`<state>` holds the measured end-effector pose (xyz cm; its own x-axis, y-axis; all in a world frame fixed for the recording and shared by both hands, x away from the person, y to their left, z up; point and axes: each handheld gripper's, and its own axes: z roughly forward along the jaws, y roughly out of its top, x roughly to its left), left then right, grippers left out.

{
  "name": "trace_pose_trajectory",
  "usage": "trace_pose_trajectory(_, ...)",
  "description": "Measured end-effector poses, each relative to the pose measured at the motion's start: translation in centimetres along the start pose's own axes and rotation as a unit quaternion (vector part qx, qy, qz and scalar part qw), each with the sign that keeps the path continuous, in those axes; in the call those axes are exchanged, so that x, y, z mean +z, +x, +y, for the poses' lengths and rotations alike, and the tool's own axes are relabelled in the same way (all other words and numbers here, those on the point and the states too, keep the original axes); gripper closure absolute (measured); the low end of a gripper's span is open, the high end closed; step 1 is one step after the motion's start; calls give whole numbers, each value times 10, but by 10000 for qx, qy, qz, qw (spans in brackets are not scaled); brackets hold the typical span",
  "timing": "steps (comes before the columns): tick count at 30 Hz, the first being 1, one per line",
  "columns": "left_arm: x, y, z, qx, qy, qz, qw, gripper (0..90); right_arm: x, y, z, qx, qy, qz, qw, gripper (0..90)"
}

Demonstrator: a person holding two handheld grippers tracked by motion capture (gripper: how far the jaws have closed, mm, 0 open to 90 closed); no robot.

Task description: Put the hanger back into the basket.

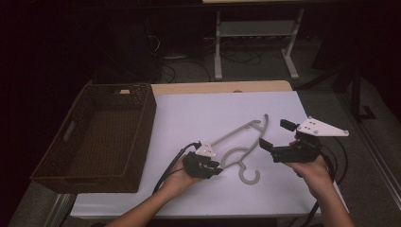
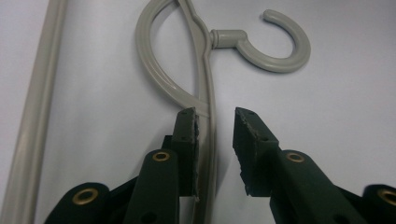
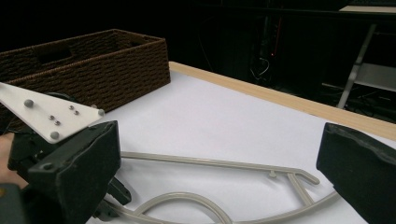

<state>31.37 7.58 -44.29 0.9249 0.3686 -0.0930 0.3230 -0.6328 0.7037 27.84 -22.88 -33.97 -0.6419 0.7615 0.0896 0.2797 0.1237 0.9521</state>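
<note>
A grey plastic clothes hanger (image 1: 241, 149) lies flat on the white counter (image 1: 203, 113), to the right of the dark woven basket (image 1: 101, 137), with its hook (image 2: 275, 46) toward the person's edge of the counter and its long bar running away toward the far right.

The left hand-held gripper (image 1: 215, 169) is down at the hanger's neck, on the side of the hanger nearer the basket. In the left gripper view its jaws stand narrow, one on each side of the hanger's thin stem just below the hook: the left jaw lies against the stem, while the right jaw is apart from it with bare counter showing in the gap. The stem is between the jaws but not pinched.

The right hand-held gripper (image 1: 276, 137) is held above the counter on the side of the hanger away from the basket, near the hanger's curved shoulder. Its jaws are spread wide, with nothing between them; the hanger lies beyond them.
</note>
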Motion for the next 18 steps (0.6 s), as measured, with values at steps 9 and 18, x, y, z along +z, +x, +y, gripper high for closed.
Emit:
trace_pose_trajectory(9, 4, -1, 1, 101, 158, 130, 9997, 789, -1, 0, 0, 18, -3, 6, 10000, 0)
trace_pose_trajectory(18, 5, -2, 2, 119, 202, 182, 9996, 816, 0, 1, 1, 21, -23, 31, 10000, 0)
